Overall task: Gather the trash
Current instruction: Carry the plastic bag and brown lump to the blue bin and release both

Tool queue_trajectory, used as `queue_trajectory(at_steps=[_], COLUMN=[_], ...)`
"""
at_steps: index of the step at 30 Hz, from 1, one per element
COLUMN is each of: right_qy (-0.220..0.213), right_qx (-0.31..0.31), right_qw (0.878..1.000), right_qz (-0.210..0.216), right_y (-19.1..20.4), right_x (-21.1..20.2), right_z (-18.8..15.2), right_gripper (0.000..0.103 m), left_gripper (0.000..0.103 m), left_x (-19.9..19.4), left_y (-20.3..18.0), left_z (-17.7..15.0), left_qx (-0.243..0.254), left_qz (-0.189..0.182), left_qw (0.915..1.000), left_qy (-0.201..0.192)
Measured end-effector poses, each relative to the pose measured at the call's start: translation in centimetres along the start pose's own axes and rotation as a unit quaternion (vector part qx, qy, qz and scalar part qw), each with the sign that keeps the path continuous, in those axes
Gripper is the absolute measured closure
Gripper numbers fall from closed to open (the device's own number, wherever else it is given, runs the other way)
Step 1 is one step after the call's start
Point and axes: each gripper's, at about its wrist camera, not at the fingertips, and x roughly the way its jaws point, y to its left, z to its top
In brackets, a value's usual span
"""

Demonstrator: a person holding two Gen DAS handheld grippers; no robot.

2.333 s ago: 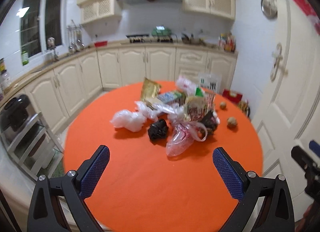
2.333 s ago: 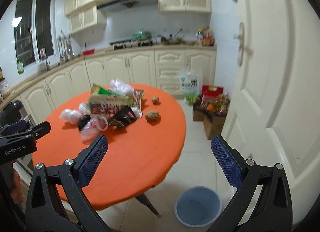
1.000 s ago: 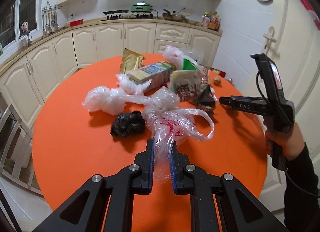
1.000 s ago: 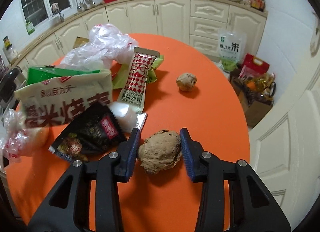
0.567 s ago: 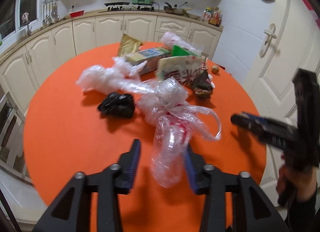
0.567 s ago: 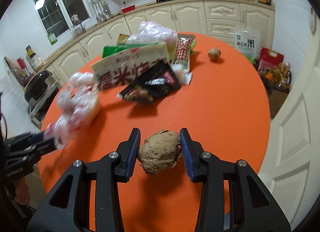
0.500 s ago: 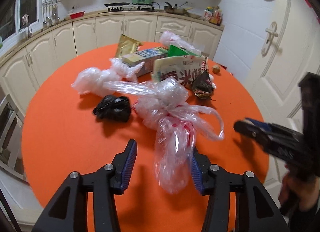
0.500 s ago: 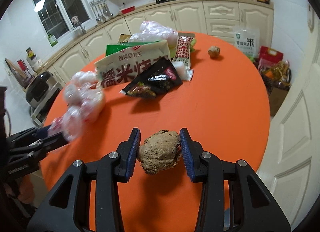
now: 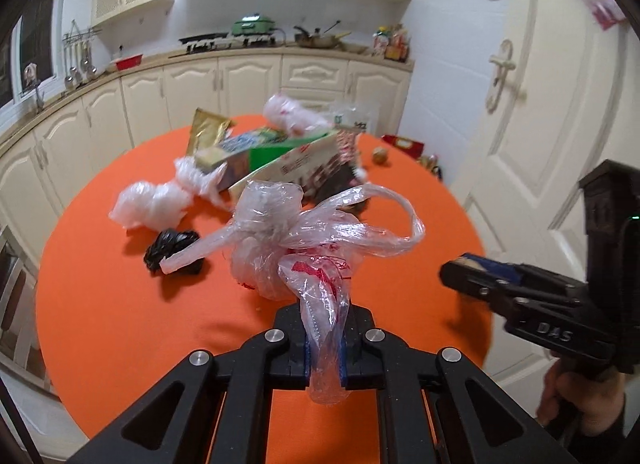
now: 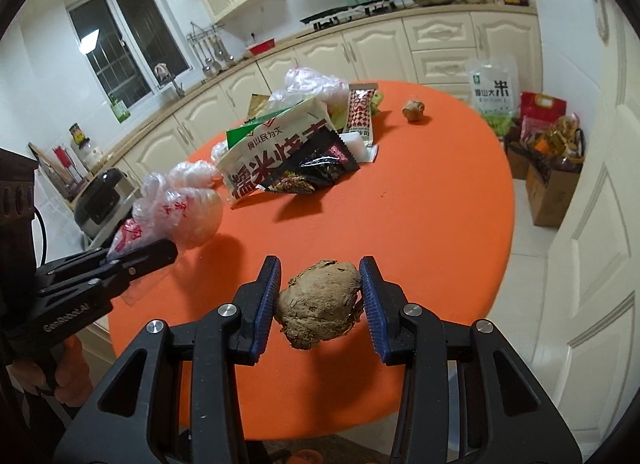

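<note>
My left gripper (image 9: 324, 348) is shut on a clear plastic bag with red print (image 9: 304, 240) and holds it above the round orange table (image 9: 120, 304). The bag also shows in the right wrist view (image 10: 180, 211), pinched in the left gripper (image 10: 136, 256). My right gripper (image 10: 320, 300) is shut on a brown lumpy clump (image 10: 320, 300), held over the table's near edge. The right gripper also shows in the left wrist view (image 9: 476, 276). More trash lies on the table: a black crumpled bag (image 9: 172, 250), white plastic bags (image 9: 148, 203), snack wrappers (image 10: 308, 167) and a small brown lump (image 10: 414, 109).
Cream kitchen cabinets (image 9: 224, 83) run behind the table. A white door (image 9: 552, 123) stands to the right. Grocery bags and a cardboard box (image 10: 548, 155) sit on the floor past the table. A rack with a dark appliance (image 10: 100, 199) stands at the left.
My left gripper has closed on the clear plastic bag and lifted it off the table. My right gripper still holds the brown clump and has drawn back a little toward the table's edge.
</note>
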Motion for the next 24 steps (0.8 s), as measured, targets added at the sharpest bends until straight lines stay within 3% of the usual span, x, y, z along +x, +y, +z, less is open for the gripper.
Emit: queue_trajectory(at_steps=[6,11,18,24], right_qy=[-0.02,-0.041,-0.046,-0.018], right_qx=[0.012,0.032,0.057,0.087], right_qw=[1.0,0.998,0.99,0.979], right_qz=[0.002,-0.019,-0.122,-0.186], right_y=[-0.6,-3.0,-8.6,-13.2], right_x=[-1.8,-5.0,-11.0,-12.3], right_z=[-0.2,-1.0,-4.4,-7.3], right_gripper=[0.065,0.065,0.065,0.065], left_gripper=[0.097,0.097,0.097,0.097], left_x=[-3.0,-4.3,-1.5,3.3], left_y=[-1.1,-4.9,-13.6,-19.1], left_z=[0.8,1.5,0.9,-0.5], left_qx=[0.012,0.049,0.13,0.177], left_qz=[-0.029,-0.063,-0.12,-0.147], left_qw=[0.9994,0.9966,0.9841,0.9703], left_qy=[-0.018,-0.023,0.016,0.075])
